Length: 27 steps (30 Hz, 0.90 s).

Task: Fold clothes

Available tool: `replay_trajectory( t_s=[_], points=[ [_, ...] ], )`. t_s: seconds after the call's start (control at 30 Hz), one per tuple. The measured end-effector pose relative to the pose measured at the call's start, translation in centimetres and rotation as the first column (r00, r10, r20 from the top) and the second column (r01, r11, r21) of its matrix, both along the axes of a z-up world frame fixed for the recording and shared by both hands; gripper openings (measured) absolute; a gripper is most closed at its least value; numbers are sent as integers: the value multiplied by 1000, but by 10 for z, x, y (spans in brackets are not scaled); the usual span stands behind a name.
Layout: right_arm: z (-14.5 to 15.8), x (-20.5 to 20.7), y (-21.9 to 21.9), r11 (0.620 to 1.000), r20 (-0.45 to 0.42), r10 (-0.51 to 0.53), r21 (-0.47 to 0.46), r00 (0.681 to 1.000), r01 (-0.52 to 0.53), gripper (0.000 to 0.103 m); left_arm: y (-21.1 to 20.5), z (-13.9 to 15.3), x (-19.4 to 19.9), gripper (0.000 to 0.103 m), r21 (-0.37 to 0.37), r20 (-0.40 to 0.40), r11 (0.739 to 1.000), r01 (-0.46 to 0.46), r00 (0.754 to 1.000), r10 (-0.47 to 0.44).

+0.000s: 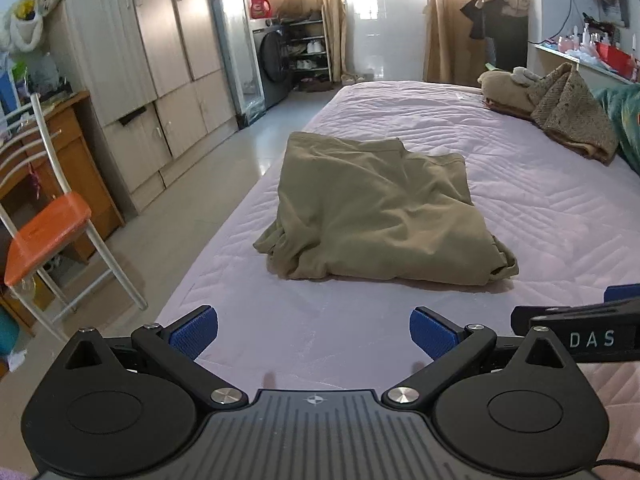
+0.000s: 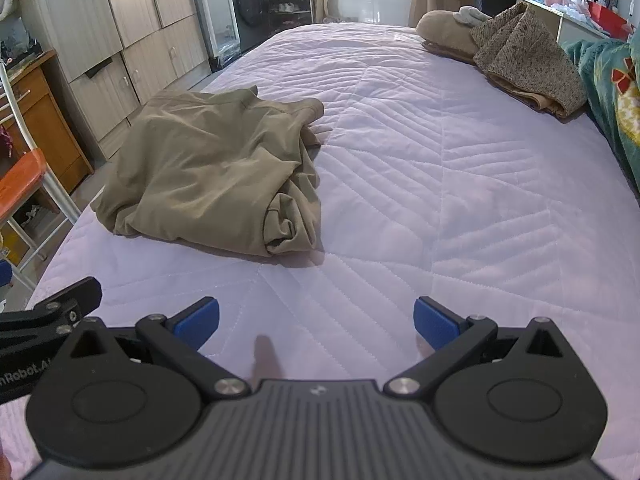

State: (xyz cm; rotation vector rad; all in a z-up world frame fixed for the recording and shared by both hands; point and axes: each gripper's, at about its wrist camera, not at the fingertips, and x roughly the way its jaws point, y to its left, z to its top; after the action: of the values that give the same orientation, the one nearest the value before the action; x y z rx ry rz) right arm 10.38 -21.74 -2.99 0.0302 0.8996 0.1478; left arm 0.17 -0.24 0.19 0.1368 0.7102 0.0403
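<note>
Hovering both grippers over the near end of the bed (image 1: 440, 128), nothing held. My left gripper (image 1: 313, 332) has its blue pads spread wide w/ only bedcover between them; my right gripper (image 2: 316, 322) is spread just as wide, also empty. They sit side by side, close together.

The khaki garment (image 1: 372, 208) lies ahead on the cover, bunched and loosely doubled over, near the bed's left edge, well apart from both grippers.

Risks, as I judge them: fabric is thick and layered, so a pinch may catch only the top layer or grab several at once, and the fold comes out crooked. Dragging it could slide it off the bed's left edge. Pads might also snag the quilted cover underneath.

Writing: "DAS" on the right gripper's side, "nRobot.A" (cut off) on the left gripper's side. Red jug (image 1: 261, 5) label too small to read.
</note>
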Motion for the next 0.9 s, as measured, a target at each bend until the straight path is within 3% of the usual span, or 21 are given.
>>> replay_trajectory(
  t_s=[0.2, 0.7, 0.9],
  points=[
    [0, -1, 1, 1000, 6, -2, 0, 1000, 2, 103, 16, -6, -6, 103, -20, 78, 1000, 12, 997, -11],
    [1, -1, 2, 1000, 3, 3, 2, 1000, -3, 103, 4, 2, -8, 102, 0, 69, 999, -38, 997, 38],
    [0, -1, 2, 1000, 2, 3, 2, 1000, -3, 103, 10, 3, -8, 101, -28, 81, 998, -63, 995, 65]
  ],
)
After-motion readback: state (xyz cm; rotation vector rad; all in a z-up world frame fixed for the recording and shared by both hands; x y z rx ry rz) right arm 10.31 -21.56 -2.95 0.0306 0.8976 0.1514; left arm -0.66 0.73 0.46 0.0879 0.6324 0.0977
